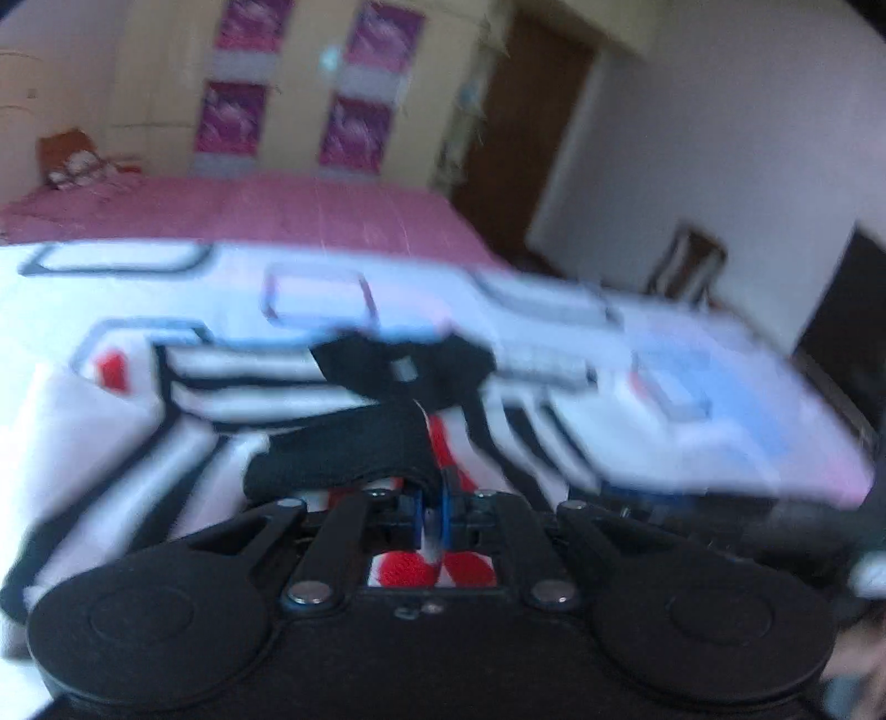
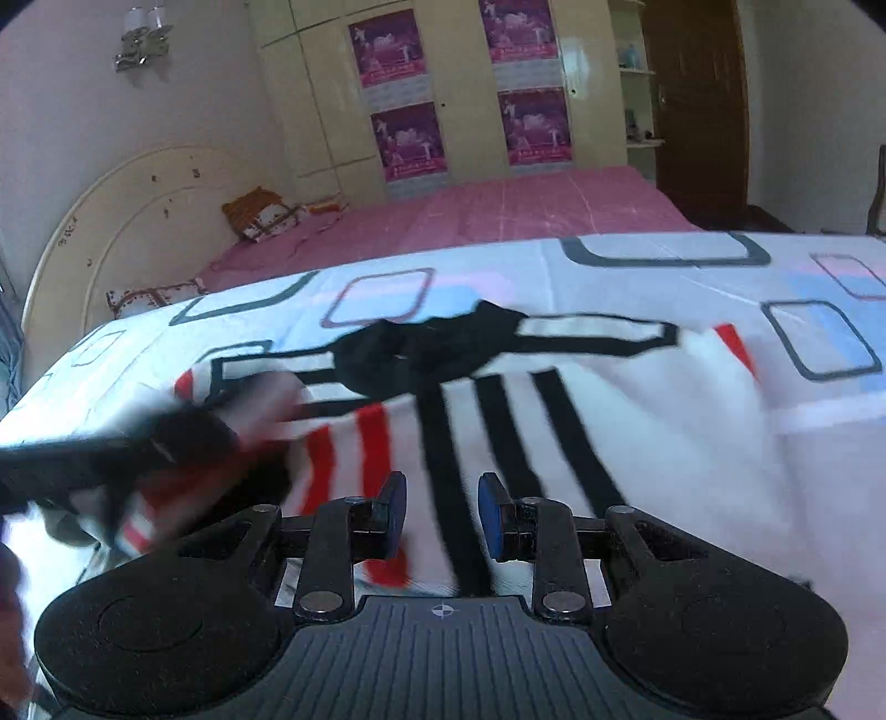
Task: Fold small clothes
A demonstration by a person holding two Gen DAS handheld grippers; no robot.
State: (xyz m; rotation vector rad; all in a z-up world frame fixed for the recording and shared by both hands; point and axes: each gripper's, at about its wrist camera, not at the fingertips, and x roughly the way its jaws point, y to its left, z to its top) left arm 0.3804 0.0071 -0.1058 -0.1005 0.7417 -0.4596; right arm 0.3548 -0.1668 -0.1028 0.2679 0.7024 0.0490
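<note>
Left gripper (image 1: 433, 518): jaws closed tight, blue pads pinching a fold of the small shirt (image 1: 232, 387) at lower centre of the left wrist view. Cloth rises between the pads; the black collar (image 1: 398, 360) sits just beyond the fingertips. Picture heavily blurred.

Right gripper (image 2: 441, 515): jaws partly open, blue pads apart, nothing pressed between them. White cloth with a black stripe shows through the gap below; whether the pads touch it cannot be told.

Small shirt (image 2: 554, 443): white, with black stripes, red stripes and a black collar (image 2: 426, 349). Spread over the patterned sheet (image 2: 720, 266) across the middle of the right wrist view; its left part is lifted and bunched at the left gripper (image 2: 183, 443), which appears there as a dark smear at centre left. The shirt's near edge is cut off behind the gripper body.

Patterned sheet (image 1: 332, 293): white, with rounded rectangle outlines and pale blue and pink patches.

Pink bed (image 2: 498, 210): behind the sheet, upper middle; cushion (image 2: 260, 219) near the curved headboard (image 2: 111, 221).

Wardrobe (image 2: 321, 111): cream, upper centre, carrying four magenta posters (image 2: 407, 138). Their printing is too small and soft to read; no brand or label is legible anywhere.

Wall lamp (image 2: 141, 39): upper left. Dark door (image 2: 698, 105): upper right.
</note>
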